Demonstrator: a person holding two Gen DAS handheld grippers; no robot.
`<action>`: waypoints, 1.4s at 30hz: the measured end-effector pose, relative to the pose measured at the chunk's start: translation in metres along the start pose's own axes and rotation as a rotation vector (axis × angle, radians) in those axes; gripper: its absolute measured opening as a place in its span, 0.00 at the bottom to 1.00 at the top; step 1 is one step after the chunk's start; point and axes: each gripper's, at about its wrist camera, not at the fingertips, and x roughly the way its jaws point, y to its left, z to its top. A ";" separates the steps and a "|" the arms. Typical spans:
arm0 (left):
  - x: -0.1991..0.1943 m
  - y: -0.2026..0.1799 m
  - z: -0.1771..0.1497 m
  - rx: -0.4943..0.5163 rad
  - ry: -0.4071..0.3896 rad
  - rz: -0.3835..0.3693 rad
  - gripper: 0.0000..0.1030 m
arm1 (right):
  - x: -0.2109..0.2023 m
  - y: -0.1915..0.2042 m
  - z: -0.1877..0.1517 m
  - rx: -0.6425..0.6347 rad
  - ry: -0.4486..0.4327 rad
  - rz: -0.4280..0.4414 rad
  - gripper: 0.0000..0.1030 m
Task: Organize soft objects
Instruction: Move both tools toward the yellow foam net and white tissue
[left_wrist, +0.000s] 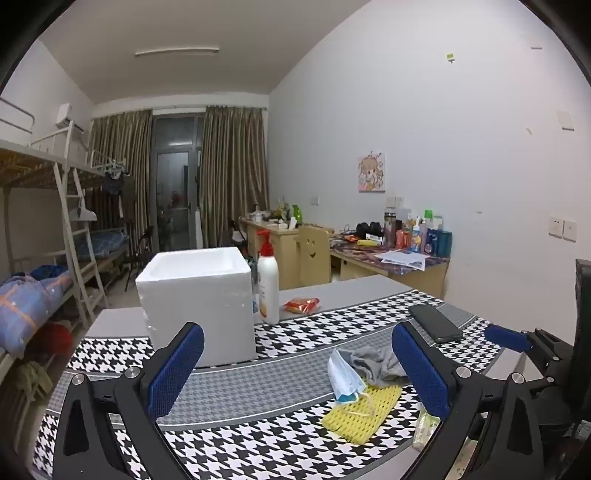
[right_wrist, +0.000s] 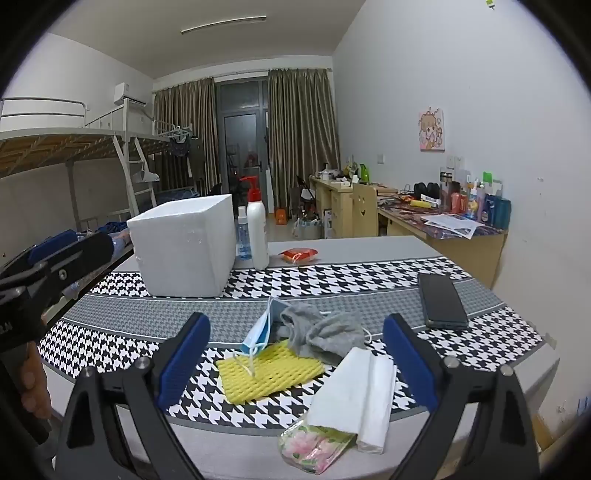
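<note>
On the houndstooth tablecloth lies a small pile: a yellow foam net (right_wrist: 267, 371), a blue face mask (right_wrist: 260, 330) leaning on it, and a crumpled grey cloth (right_wrist: 321, 330) behind. A tissue pack (right_wrist: 351, 402) with white tissues pulled out lies nearer. My right gripper (right_wrist: 299, 363) stands open just short of the pile, nothing between its fingers. In the left wrist view the foam net (left_wrist: 364, 411), the mask (left_wrist: 343, 374) and the grey cloth (left_wrist: 376, 362) lie toward the right finger of my open left gripper (left_wrist: 295, 369). A white foam box (left_wrist: 197, 295) stands open-topped at the back left.
A white pump bottle (right_wrist: 257, 229) and a small clear bottle (right_wrist: 243, 236) stand beside the foam box (right_wrist: 184, 247). A red snack packet (right_wrist: 299, 254) lies behind. A black phone (right_wrist: 441, 301) rests at the right. Bunk beds stand left, cluttered desks far right.
</note>
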 end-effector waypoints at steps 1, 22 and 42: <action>0.000 -0.001 0.000 0.001 0.006 -0.001 0.99 | 0.001 0.000 0.000 0.002 -0.001 0.002 0.94; 0.006 0.015 -0.003 -0.051 0.044 0.041 0.99 | -0.006 -0.003 0.003 0.002 -0.064 -0.008 0.94; 0.013 0.009 -0.005 -0.029 0.074 0.059 0.99 | -0.008 -0.007 0.005 0.012 -0.060 -0.010 0.94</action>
